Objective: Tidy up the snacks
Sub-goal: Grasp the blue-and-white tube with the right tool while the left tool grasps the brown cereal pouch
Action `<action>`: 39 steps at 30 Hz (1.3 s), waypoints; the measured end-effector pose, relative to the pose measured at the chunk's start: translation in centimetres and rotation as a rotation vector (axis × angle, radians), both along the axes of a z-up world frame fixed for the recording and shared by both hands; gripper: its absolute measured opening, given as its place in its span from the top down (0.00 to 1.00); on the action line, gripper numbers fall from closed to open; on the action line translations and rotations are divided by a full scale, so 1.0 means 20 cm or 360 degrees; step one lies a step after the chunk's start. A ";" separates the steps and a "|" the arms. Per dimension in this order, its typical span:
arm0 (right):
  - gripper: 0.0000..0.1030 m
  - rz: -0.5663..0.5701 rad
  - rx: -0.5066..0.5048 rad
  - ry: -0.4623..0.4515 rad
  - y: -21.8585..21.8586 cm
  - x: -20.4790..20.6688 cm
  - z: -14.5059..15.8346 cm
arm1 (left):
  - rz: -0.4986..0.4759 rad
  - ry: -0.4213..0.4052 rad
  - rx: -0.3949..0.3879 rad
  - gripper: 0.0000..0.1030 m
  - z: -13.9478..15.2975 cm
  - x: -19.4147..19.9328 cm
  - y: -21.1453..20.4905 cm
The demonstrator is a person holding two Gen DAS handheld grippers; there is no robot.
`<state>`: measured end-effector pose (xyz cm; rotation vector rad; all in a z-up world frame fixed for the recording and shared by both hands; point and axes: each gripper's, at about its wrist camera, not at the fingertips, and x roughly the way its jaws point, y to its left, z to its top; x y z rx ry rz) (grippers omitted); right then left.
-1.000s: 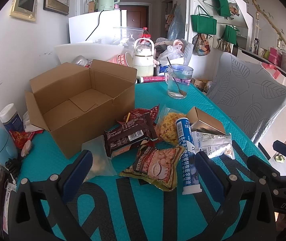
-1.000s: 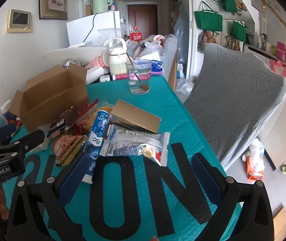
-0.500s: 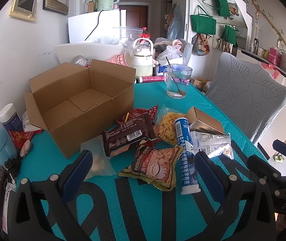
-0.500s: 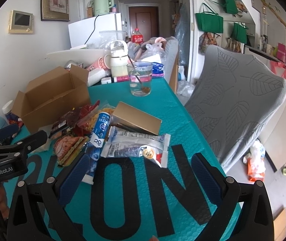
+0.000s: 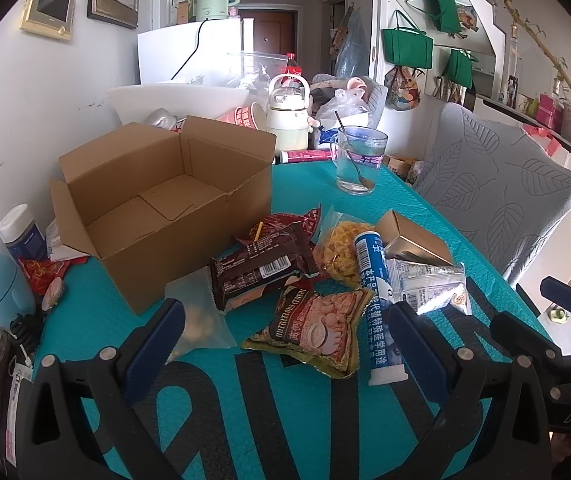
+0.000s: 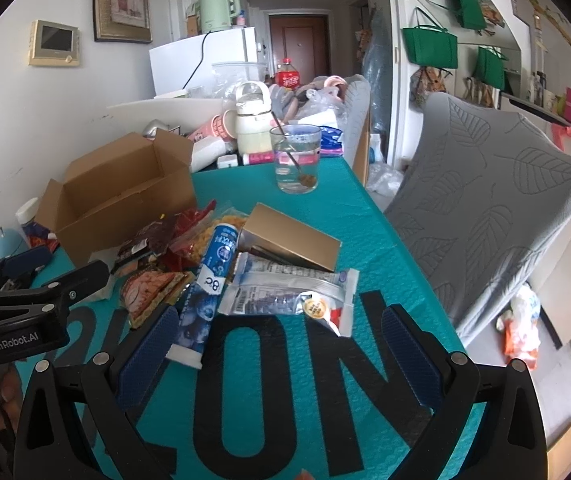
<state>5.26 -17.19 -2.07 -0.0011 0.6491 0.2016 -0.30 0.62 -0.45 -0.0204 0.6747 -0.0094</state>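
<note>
An open, empty cardboard box [image 5: 157, 204] stands on the teal table [image 5: 305, 184], left of a snack pile. The pile holds a brown wrapper [image 5: 259, 270], a cereal bag [image 5: 313, 330], a yellow snack bag [image 5: 339, 252], a blue-white tube [image 5: 377, 304], a gold carton [image 5: 413, 242] and a silver pouch [image 5: 433, 286]. My left gripper [image 5: 285, 332] is open and empty, just short of the cereal bag. My right gripper [image 6: 277, 340] is open and empty, near the silver pouch [image 6: 285, 292] and the tube [image 6: 209, 280]. The box also shows in the right wrist view [image 6: 121, 196].
A glass mug with a spoon [image 5: 359, 164] stands behind the pile, a cream kettle jug [image 5: 287, 120] and clutter beyond it. A grey leaf-pattern chair [image 5: 497, 184] is at the table's right edge. A bottle [image 5: 21, 234] and blue gadget [image 5: 3, 288] sit at far left.
Both grippers have crept slightly forward towards the snack pile. Nothing on the table has moved and both stay open.
</note>
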 end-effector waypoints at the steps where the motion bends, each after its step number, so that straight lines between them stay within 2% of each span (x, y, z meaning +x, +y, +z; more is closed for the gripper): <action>1: 0.00 0.0009 -0.0003 0.0003 0.01 0.00 0.00 | 0.0000 -0.0002 0.0002 0.00 0.00 0.00 0.01; 12: 0.00 0.0119 -0.0053 0.0013 0.14 0.03 -0.06 | 0.0046 0.0046 -0.0032 0.00 -0.09 -0.05 0.15; 17: 0.05 0.0182 -0.0038 0.0049 0.22 0.07 -0.10 | 0.0097 0.0054 -0.0066 0.00 -0.11 -0.06 0.23; 23: 0.19 0.0248 -0.0045 0.0140 0.32 0.14 -0.19 | 0.0149 0.0038 -0.0075 0.00 -0.12 -0.08 0.29; 26: 0.29 0.0252 -0.0049 0.0211 0.33 0.19 -0.25 | 0.0157 0.0039 -0.0083 0.00 -0.12 -0.08 0.30; 28: 0.51 0.0257 -0.0023 0.0275 0.33 0.22 -0.29 | 0.0153 0.0037 -0.0084 0.00 -0.12 -0.08 0.30; 29: 0.53 0.0266 0.0002 0.0300 0.32 0.23 -0.30 | 0.0148 0.0038 -0.0085 0.00 -0.12 -0.08 0.30; 32: 0.69 0.0317 0.0102 0.0354 0.29 0.23 -0.31 | 0.0123 0.0046 -0.0100 0.00 -0.12 -0.08 0.28; 36: 0.72 0.0319 0.0035 0.0333 0.28 0.20 -0.31 | 0.0076 0.0054 -0.0106 0.00 -0.12 -0.06 0.24; 39: 0.72 0.0331 0.0090 0.0375 0.22 0.18 -0.31 | 0.0025 0.0066 -0.0118 0.00 -0.13 -0.04 0.20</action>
